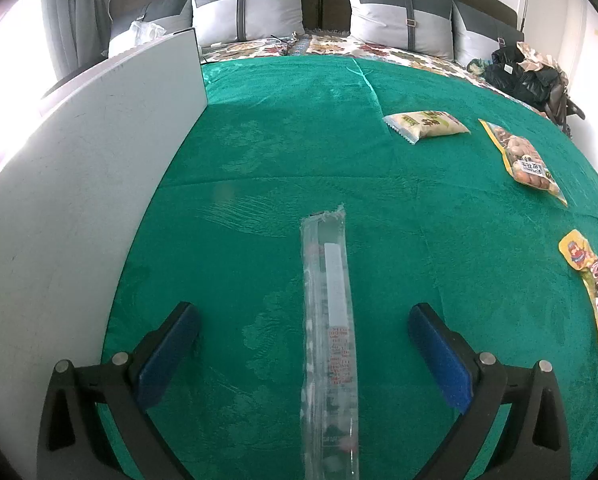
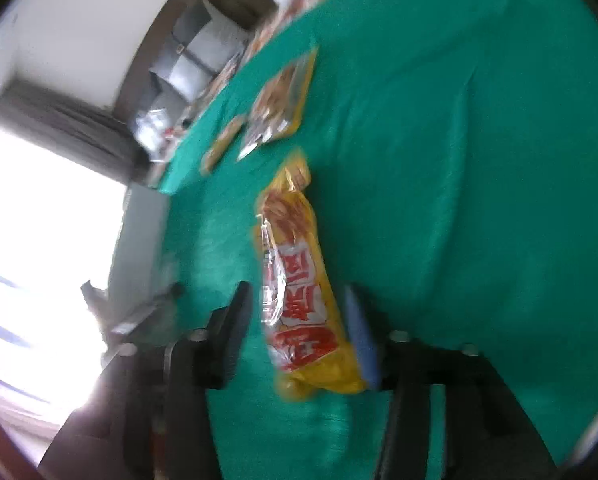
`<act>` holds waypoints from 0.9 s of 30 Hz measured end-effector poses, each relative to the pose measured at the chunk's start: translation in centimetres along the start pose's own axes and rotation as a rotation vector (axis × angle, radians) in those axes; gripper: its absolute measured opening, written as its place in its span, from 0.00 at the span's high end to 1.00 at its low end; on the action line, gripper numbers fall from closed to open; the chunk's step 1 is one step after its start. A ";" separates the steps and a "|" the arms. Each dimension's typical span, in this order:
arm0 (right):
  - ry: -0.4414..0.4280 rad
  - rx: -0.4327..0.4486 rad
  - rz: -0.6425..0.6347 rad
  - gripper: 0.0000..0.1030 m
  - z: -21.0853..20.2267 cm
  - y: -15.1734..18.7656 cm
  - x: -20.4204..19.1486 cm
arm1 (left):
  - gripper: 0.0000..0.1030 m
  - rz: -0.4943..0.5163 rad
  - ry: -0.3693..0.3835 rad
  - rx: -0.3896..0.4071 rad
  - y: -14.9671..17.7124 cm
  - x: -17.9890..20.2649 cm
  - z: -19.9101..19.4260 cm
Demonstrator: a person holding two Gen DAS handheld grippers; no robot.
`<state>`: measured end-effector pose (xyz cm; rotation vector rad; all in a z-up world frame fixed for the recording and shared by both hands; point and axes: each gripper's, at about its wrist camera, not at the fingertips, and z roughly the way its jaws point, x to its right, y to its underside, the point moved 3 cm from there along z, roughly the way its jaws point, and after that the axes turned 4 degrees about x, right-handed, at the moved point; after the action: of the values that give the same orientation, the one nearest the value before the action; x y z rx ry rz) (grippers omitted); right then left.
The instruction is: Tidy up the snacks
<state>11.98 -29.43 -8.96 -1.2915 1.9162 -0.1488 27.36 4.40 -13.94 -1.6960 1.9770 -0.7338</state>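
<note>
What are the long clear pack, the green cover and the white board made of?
Long clear pack: thin transparent plastic film, glossy, crimped end. Green cover: soft plush fabric, likely velvet or fleece; embossed flowers, nap streaks. White board: rigid, matte, faintly scuffed; possibly laminate or plastic.

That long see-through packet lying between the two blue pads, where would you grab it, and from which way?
Grip the clear packet across its narrow width, about mid-length, coming straight down from above. It lies flat on the green blanket, long and thin, running lengthways between the open fingers of the left hand-held gripper, so they already straddle its two long edges.
</note>
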 end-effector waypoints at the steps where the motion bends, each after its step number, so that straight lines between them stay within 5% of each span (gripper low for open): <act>1: 0.049 0.041 -0.066 0.33 -1.1 0.1 -0.1 | 0.00 0.000 0.000 0.000 0.0 0.0 0.0; 5: 0.294 0.112 -0.299 0.27 -1.6 0.3 -0.4 | 0.00 0.000 0.000 0.000 0.0 0.0 0.0; 10: 0.443 0.115 -0.303 0.28 0.2 -3.2 2.2 | 0.00 0.000 0.000 0.000 0.0 0.0 -0.1; 27: 0.505 0.102 -0.321 0.18 3.7 -4.8 2.9 | 0.00 0.000 0.000 0.000 0.0 0.0 -0.1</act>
<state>17.56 -32.90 -10.64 -1.5910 2.0542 -0.7915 27.35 4.44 -13.90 -1.6958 1.9773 -0.7343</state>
